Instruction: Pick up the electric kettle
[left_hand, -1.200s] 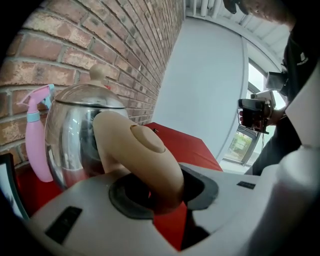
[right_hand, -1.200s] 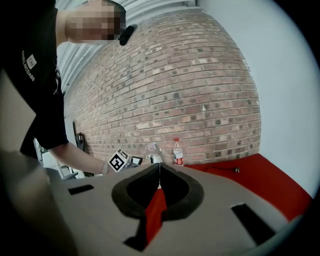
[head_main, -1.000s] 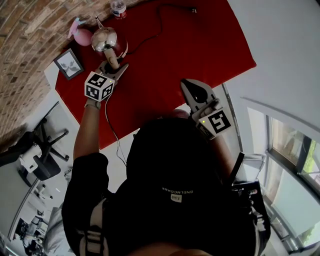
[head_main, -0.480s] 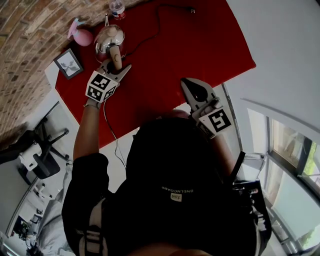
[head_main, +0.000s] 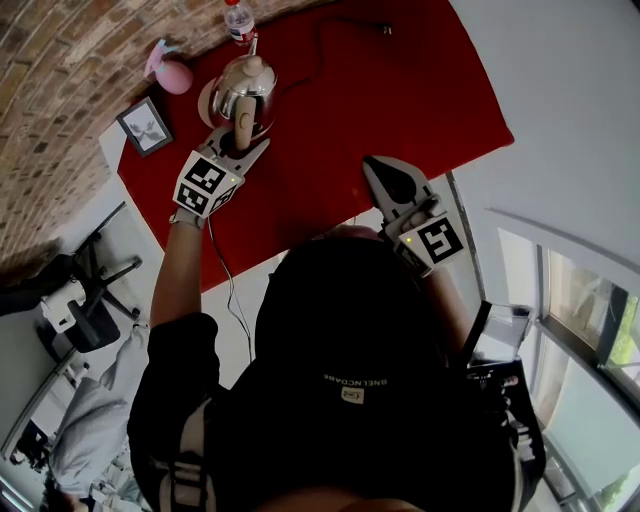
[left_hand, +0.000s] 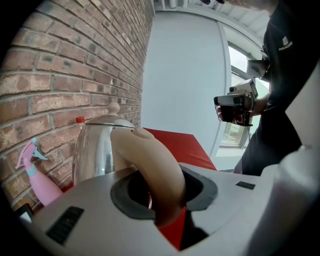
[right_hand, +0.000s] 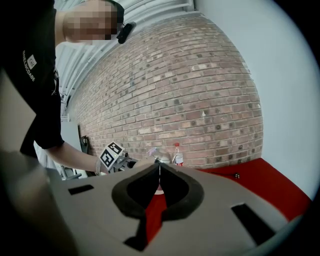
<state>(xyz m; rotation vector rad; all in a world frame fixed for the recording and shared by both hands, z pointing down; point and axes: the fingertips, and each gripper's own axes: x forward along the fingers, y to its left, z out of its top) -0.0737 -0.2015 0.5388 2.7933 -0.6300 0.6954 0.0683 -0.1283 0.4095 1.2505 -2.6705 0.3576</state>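
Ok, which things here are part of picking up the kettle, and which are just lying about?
In the job:
electric kettle
its beige handle
left gripper, fingers just been closing, clamped on that handle

Lying about:
pink spray bottle
picture frame
water bottle
black cord
right gripper, fingers together, nothing between them

red cloth (head_main: 400, 90) open on rt, spray btl (head_main: 171, 75), water btl (head_main: 238, 19), pic frame (head_main: 146, 127) crowd kettle (head_main: 246, 88) by brick wall (head_main: 60, 70)
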